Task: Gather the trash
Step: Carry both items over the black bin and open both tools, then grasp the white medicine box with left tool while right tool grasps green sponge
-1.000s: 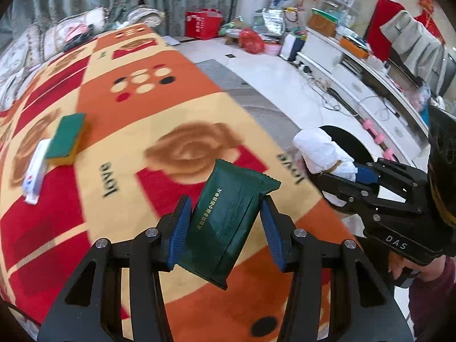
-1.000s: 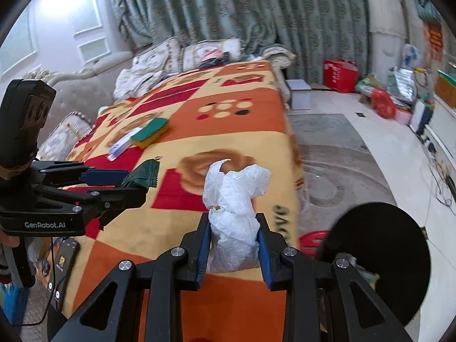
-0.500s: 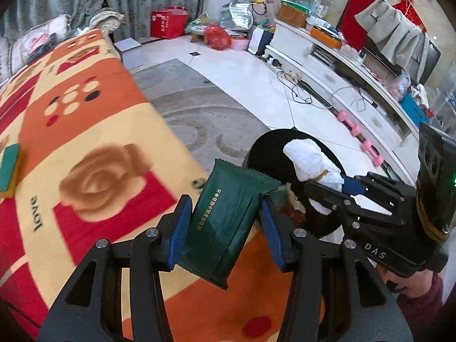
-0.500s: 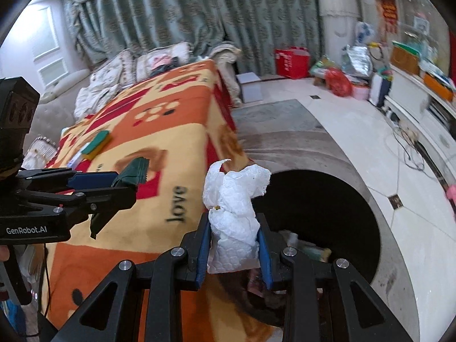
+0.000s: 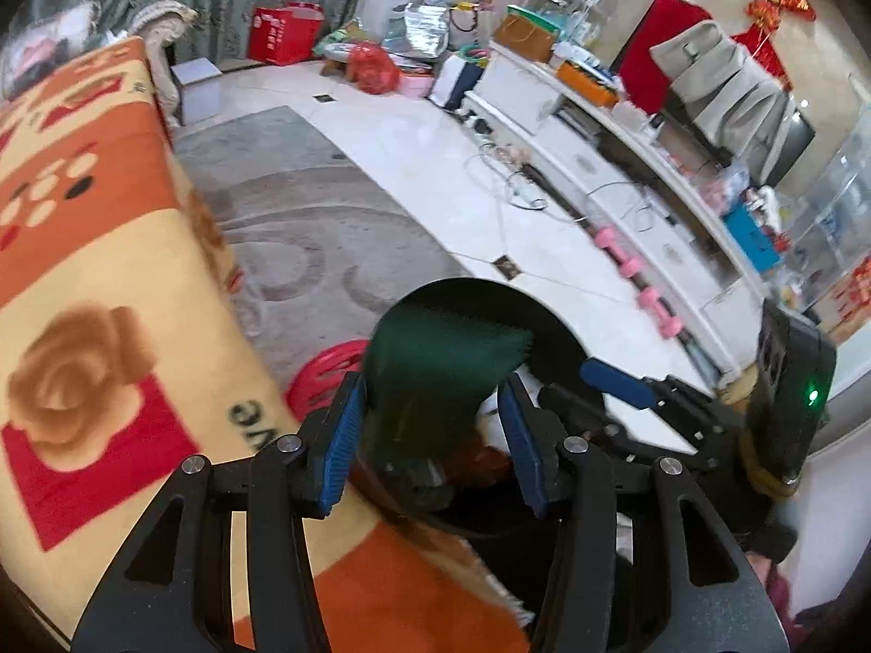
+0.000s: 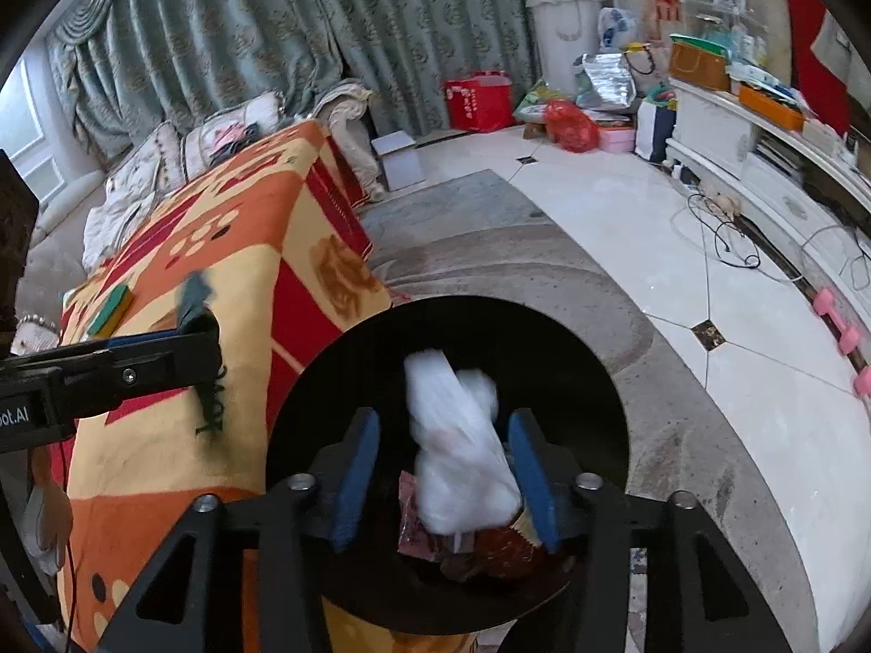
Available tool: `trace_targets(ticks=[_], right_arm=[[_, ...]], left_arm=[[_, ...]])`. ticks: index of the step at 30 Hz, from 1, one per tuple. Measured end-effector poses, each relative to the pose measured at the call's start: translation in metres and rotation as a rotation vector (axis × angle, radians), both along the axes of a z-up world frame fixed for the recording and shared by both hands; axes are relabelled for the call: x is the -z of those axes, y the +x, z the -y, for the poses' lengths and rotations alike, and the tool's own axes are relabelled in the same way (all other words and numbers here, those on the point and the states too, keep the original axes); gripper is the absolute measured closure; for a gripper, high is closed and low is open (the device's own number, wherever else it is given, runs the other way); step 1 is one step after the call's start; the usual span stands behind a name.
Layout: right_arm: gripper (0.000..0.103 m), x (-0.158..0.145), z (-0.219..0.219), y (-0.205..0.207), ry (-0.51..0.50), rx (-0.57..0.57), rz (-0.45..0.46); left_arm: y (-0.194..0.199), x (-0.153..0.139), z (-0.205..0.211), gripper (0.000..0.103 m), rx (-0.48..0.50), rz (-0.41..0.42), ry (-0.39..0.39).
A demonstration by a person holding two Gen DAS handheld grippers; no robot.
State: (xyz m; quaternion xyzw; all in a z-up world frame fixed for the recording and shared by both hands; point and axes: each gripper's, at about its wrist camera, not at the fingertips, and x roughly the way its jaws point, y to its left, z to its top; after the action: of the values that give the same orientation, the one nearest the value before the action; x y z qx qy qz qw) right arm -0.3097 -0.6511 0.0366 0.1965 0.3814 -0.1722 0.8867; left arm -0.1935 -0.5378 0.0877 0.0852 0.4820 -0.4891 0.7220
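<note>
A black round bin (image 6: 599,370) stands on the floor beside the blanket-covered bed, with red wrappers (image 6: 490,544) inside. My right gripper (image 6: 443,479) hangs over it, its jaws opening. The white paper wad (image 6: 457,457) is blurred between the spread pads and no longer clamped. My left gripper (image 5: 430,435) is over the bin's rim (image 5: 550,326), jaws opening. The dark green packet (image 5: 435,375) streaks between its pads, with a small gap at the right pad. The right gripper (image 5: 588,397) shows in the left wrist view and the left gripper (image 6: 201,337) in the right wrist view.
The orange and red blanket (image 5: 109,272) drops off right beside the bin. A green sponge (image 6: 111,310) lies on it farther back. A red round object (image 5: 326,375) sits on the grey rug. Pink dumbbells (image 5: 653,305), cables and a white cabinet (image 5: 626,163) line the floor beyond.
Both grippers swung from over the blanket to over the black bin. The right jaws spread and the paper wad came loose. The green packet now blurs, slipping in the left jaws.
</note>
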Motion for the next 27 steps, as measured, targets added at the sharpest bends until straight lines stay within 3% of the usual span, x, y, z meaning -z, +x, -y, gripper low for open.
trace_targets(ticks=[5,13,27], right_arm=[[0.046,-0.001,-0.005,0.0,-0.003,-0.02,-0.002],[0.046,-0.006,-0.027,0.013,-0.011,-0.072,0.001],[0.04,-0.018,-0.103,0.073,-0.024,-0.229,0.0]], left_arm=[[-0.003,-0.005,-0.003,0.047,-0.003,0.007,0.0],[0.006,-0.012,-0.04,0.047,-0.084,0.129,0.097],[0.061,-0.008,-0.148,0.047,-0.307,0.217,0.177]])
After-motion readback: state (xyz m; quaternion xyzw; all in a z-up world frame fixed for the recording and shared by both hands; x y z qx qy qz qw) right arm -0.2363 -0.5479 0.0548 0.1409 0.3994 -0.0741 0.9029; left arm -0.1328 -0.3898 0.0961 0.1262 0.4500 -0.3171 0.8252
